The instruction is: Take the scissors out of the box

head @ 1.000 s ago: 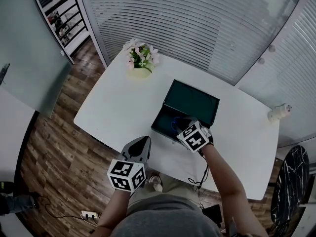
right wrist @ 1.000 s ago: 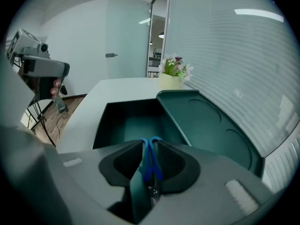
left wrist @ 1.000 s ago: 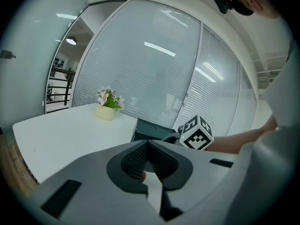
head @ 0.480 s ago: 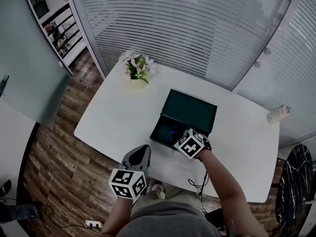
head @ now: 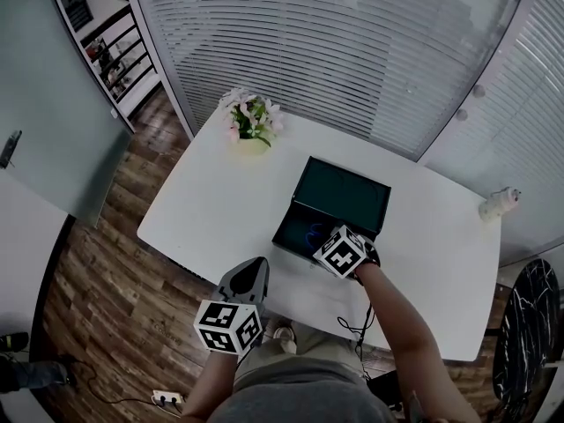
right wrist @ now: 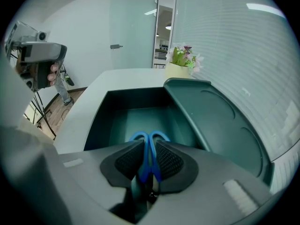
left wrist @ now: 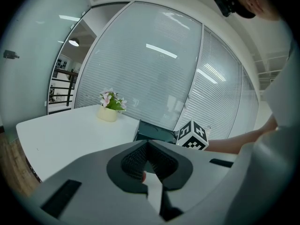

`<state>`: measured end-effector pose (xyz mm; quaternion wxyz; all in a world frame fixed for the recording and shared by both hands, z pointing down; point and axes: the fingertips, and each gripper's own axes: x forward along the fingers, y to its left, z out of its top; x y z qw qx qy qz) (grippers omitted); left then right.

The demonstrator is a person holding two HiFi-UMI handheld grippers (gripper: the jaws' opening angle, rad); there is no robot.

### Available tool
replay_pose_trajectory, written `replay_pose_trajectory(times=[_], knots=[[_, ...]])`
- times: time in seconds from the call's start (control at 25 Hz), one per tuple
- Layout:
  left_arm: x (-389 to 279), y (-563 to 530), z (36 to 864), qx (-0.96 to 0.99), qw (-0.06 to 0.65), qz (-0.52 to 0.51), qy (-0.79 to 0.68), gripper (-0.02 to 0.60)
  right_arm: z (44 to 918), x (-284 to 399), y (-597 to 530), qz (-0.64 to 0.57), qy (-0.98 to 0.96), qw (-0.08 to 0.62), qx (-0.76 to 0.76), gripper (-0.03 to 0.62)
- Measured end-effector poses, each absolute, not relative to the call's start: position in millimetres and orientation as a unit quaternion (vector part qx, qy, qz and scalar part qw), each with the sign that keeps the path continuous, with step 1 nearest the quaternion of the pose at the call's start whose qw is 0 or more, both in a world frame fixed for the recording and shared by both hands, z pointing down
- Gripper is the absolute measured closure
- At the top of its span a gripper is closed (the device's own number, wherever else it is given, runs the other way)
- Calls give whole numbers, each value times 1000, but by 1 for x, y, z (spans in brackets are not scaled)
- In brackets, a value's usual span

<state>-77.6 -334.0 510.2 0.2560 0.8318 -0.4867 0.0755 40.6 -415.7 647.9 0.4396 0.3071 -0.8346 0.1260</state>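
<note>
The dark green box (head: 287,230) lies open on the white table (head: 211,201), its lid (head: 344,192) leaning back. Blue-handled scissors (right wrist: 150,139) lie on the box floor (right wrist: 136,111). My right gripper (right wrist: 149,156) reaches down into the box, and its jaws are closing with both handles between the pads, which touch them. In the head view its marker cube (head: 342,251) covers the jaws, with a bit of the blue scissors (head: 310,232) showing beside it. My left gripper (head: 254,270) hovers by the table's near edge, shut and holding nothing.
A pot of pink flowers (head: 251,122) stands at the table's far left corner. A small white object (head: 498,203) sits at the right edge. Blinds close off the far side, and wooden floor runs to the left of the table.
The right gripper has shifted slightly toward the box's near side over the scissors. The left gripper has stayed where it was.
</note>
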Motion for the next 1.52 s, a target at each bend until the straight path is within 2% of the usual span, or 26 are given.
replay_pose_trajectory(times=[1.04,1.52], knots=[[-84,-274,485,844,241,55,-476,577,570,32,-378,60,-844,380,374,507],[-83,-245,468,857,216,50,-466,577,520,37,-353,1,-836,313,451,508]])
